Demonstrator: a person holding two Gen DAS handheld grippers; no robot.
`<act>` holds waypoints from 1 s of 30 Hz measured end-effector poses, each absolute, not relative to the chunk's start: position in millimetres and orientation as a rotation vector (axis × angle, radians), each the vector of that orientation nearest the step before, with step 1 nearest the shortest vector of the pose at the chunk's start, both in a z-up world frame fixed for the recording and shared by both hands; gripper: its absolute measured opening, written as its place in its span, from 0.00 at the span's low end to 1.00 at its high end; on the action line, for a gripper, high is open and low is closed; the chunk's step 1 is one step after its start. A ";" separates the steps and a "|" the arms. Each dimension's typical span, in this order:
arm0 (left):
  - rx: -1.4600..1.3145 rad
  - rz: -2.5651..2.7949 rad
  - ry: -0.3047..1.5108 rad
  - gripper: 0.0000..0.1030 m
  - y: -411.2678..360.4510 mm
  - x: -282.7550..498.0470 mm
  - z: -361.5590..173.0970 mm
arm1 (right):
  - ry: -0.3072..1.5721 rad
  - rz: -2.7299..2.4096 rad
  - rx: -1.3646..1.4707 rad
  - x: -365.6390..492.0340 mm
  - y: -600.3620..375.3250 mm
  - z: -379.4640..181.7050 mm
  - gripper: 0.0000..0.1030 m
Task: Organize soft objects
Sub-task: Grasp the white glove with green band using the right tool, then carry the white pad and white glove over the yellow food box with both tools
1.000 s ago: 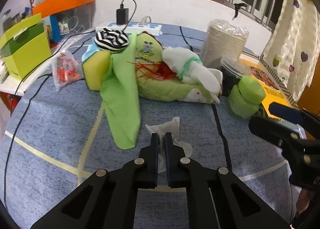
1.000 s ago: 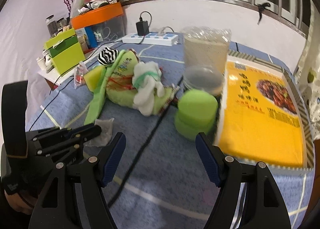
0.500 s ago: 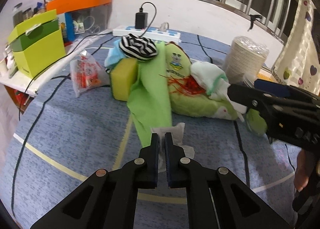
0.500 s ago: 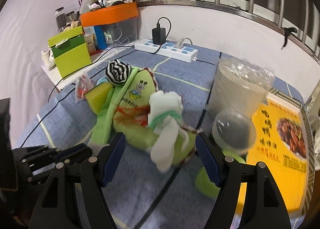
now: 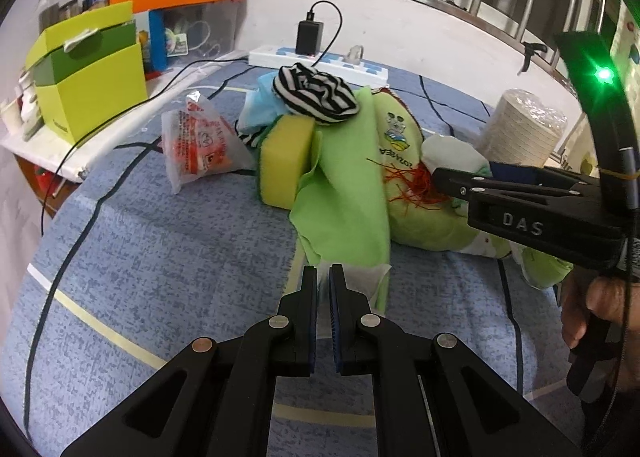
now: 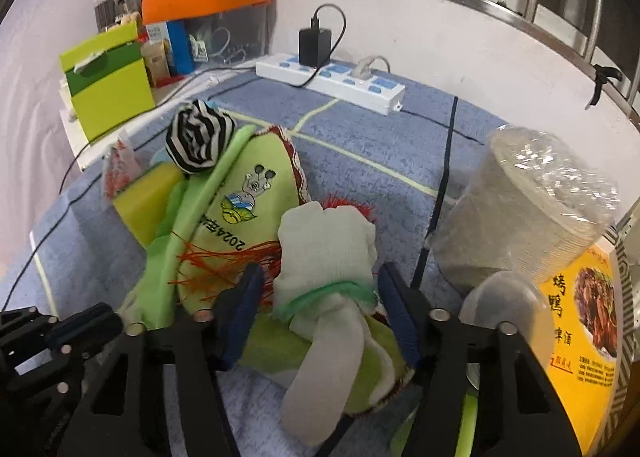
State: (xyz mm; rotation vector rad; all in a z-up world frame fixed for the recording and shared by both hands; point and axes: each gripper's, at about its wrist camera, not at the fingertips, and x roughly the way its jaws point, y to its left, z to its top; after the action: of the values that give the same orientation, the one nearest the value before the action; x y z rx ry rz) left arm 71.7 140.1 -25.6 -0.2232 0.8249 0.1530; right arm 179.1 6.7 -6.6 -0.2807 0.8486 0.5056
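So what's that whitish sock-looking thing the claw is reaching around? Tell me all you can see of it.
The white sock looks like soft knit fabric, bunched into a lump with a frayed green band round its middle and a limp tube end hanging toward the camera. It lies on top of the green embroidered pillow, beside red threads. The right claw straddles it, its jaws just closing in; gaps still show on both sides, so the blue pads are not yet pressing it.

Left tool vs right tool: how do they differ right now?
Left tool: jaws shut, nothing between them, hanging over the blue cloth short of the pile. Right tool: jaws apart, just been closing, straddling the white sock on the green pillow; pads seem not yet pressing. Both are black with blue pads, pointing down.
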 end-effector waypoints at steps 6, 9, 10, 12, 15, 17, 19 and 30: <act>-0.232 0.152 0.833 0.06 143.5 76.0 -28.3 | 0.859 0.504 -0.296 184.6 9.8 -14.5 0.39; -0.232 0.151 0.832 0.06 143.1 75.3 -27.4 | 0.845 0.511 -0.279 181.6 5.8 -9.2 0.35; -0.232 0.150 0.831 0.06 143.0 75.0 -26.6 | 0.836 0.514 -0.267 179.1 2.1 -5.4 0.35; -0.230 0.149 0.828 0.06 141.4 73.2 -24.6 | 0.822 0.518 -0.251 174.8 -1.9 0.4 0.34; -0.227 0.146 0.816 0.06 138.1 68.9 -18.6 | 0.793 0.528 -0.231 161.9 -10.5 12.2 0.34; -0.222 0.144 0.806 0.06 134.6 65.2 -13.7 | 0.778 0.535 -0.227 152.6 -14.2 18.2 0.34; -0.219 0.138 0.798 0.06 130.5 61.0 -8.6 | 0.762 0.542 -0.221 142.8 -19.1 24.1 0.34; -0.175 0.075 0.755 0.06 92.0 47.0 19.1 | 0.693 0.513 -0.145 102.5 -70.0 51.4 0.34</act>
State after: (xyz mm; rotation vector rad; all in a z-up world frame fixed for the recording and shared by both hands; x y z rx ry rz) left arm 47.0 92.0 19.1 -0.1751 0.7550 0.0753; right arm 102.5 -70.0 51.4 -0.1449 0.6927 0.5129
